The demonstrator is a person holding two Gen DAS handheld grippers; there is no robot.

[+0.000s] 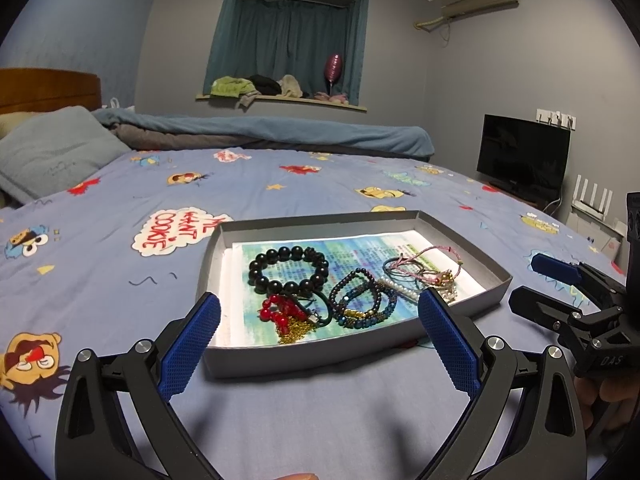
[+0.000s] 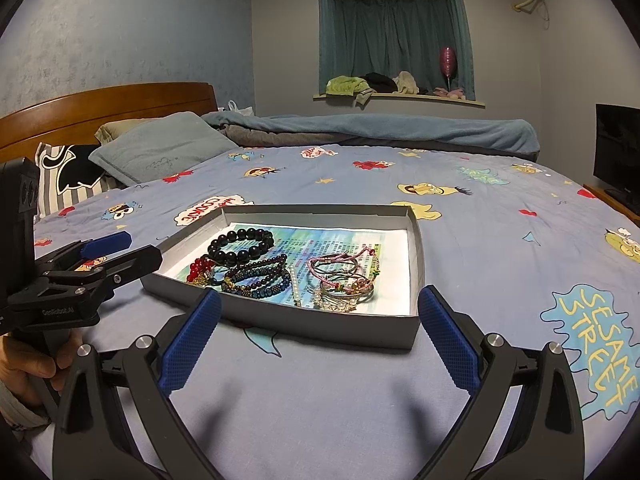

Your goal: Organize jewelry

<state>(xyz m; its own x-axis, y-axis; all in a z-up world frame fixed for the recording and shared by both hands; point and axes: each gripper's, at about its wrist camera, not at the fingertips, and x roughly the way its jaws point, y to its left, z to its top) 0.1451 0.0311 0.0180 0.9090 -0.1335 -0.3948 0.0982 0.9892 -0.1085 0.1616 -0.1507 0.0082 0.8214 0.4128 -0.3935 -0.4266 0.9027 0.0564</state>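
Note:
A shallow grey cardboard tray (image 1: 304, 360) lies on the bed, also in the right wrist view (image 2: 320, 328). It holds a black bead bracelet (image 1: 288, 270) (image 2: 240, 244), a red bead piece with gold chain (image 1: 280, 310), dark blue-purple bead bracelets (image 1: 362, 298) (image 2: 260, 276), a pearl strand (image 1: 400, 290) and pink cord bracelets (image 1: 424, 266) (image 2: 340, 268). My left gripper (image 1: 320, 308) is open and empty just before the tray's near edge. My right gripper (image 2: 320, 308) is open and empty before the tray; it shows at the right in the left wrist view (image 1: 528, 280).
The bed has a blue cartoon-print sheet (image 1: 120, 240). Pillows (image 2: 160, 152) and a wooden headboard (image 2: 100, 108) are at the far left. A folded blue blanket (image 1: 280, 128) lies along the far side. A TV (image 1: 524, 156) stands to the right.

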